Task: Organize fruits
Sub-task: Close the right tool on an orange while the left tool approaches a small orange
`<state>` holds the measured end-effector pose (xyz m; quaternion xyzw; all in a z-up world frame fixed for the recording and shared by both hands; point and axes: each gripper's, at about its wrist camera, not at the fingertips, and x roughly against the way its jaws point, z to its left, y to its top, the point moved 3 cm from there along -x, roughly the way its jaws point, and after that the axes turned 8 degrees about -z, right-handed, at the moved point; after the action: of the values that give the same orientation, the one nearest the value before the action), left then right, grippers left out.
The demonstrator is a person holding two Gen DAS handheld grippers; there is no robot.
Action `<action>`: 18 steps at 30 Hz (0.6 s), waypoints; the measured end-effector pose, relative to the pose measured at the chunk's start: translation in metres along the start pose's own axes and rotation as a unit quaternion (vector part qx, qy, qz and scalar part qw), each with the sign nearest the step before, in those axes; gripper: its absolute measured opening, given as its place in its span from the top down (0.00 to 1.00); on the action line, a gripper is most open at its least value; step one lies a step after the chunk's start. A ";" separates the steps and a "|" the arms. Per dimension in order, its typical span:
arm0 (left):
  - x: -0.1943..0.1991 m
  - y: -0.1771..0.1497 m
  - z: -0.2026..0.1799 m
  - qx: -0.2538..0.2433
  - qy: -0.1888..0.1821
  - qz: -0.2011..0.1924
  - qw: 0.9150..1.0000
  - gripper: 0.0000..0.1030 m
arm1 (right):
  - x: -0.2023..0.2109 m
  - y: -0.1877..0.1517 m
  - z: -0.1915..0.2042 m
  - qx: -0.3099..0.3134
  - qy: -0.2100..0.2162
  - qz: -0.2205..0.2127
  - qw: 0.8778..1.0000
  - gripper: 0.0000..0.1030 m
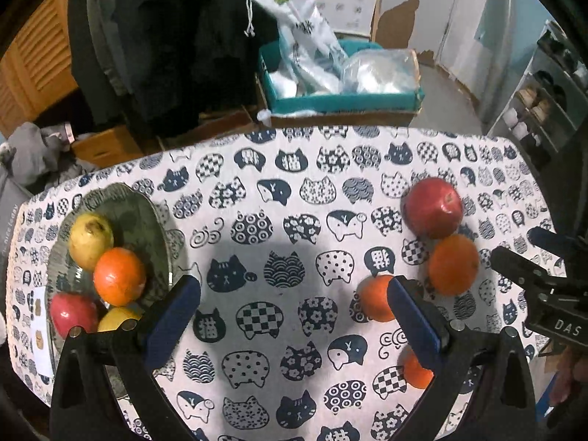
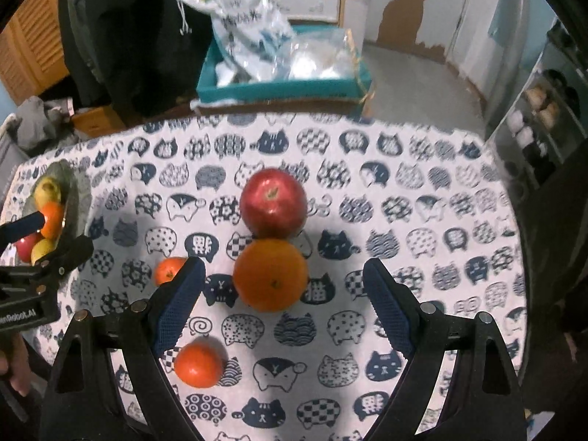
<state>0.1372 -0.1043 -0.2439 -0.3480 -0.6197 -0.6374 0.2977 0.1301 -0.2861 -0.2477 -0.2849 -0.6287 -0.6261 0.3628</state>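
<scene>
The left gripper blocks part of the view from its own camera: its right finger covers the side of one small orange and most of a second small orange closer in. Its left finger cuts off the near rim of the plate and part of the lower lemon. From the right camera, the plate sits far off to the left and is partly hidden behind the left gripper's black body, so the fruit on it is hard to sort out there.

White letters "DAS" can be read on the right gripper's body in the left view; on the left gripper's body in the right view a cut-off label ends in "Robot.AI". A white card at the plate's left edge carries print too small to read.

Both tools point forward and down over the cat-patterned tablecloth. The left gripper is spread wide and holds nothing, with bare cloth between its fingers. The right gripper is also spread wide and empty; a large orange lies just ahead between its fingers, touching a red apple beyond it. The plate, ahead-left of the left tool, holds a yellow fruit, an orange, a red apple and the lemon.
</scene>
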 end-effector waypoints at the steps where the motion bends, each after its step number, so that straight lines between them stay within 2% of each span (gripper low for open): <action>1: -0.006 -0.002 -0.001 -0.003 0.002 0.005 1.000 0.01 | -0.008 -0.002 0.000 -0.002 0.002 0.008 1.000 0.16; 12: -0.047 -0.009 -0.003 0.008 0.002 0.042 0.999 0.01 | -0.060 -0.018 0.005 0.005 0.009 0.063 0.998 0.16; 18: -0.050 -0.010 -0.005 0.010 -0.001 0.045 0.999 0.01 | -0.077 -0.025 0.009 0.012 0.011 0.079 0.997 0.16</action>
<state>0.1577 -0.1110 -0.2910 -0.3729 -0.6101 -0.6168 0.3290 0.1535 -0.2716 -0.3248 -0.3227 -0.6079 -0.5905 0.4215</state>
